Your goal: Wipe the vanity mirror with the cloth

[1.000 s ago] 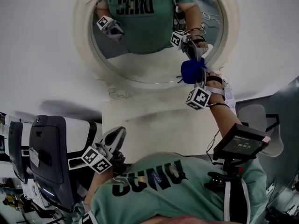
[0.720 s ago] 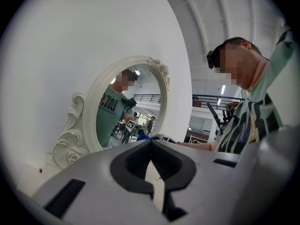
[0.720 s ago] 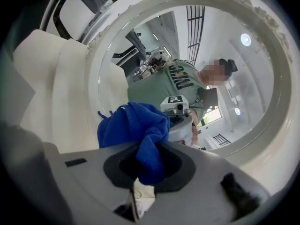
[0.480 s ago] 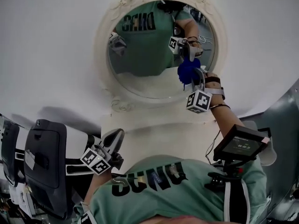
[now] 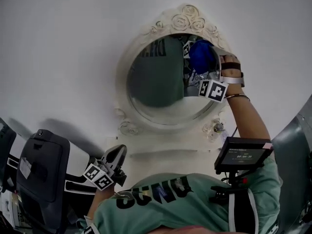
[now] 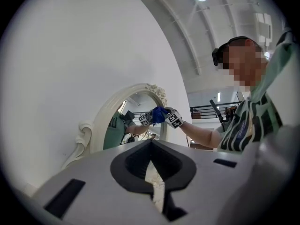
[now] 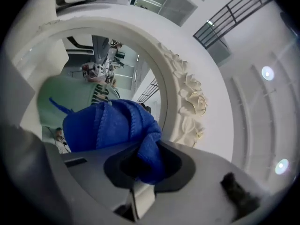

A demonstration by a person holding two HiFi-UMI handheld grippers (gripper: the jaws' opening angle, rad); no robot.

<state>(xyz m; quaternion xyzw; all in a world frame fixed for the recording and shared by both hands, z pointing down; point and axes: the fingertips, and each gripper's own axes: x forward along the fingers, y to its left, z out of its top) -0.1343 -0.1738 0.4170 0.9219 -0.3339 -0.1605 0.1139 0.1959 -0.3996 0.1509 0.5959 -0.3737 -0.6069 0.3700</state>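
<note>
On the right gripper (image 5: 208,74) the fingers (image 7: 201,186) clamp the cloth (image 7: 110,125). Just ahead of them it seems to press on the mirror (image 5: 156,82), near the top rim. I think it is best to press evenly and sweep in overlapping arcs. The left gripper (image 5: 116,156) has its fingers (image 6: 93,172) closed on nothing, low down, well apart from the mirror.

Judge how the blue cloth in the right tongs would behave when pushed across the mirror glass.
Probably floppy: the blue cloth bunches in soft folds beyond the right tongs, so it would likely squash and drag, not push stiffly. Its fuzzy pile suggests grip on the mirror, not slip. Held by one pinched fold, it seems light.
</note>
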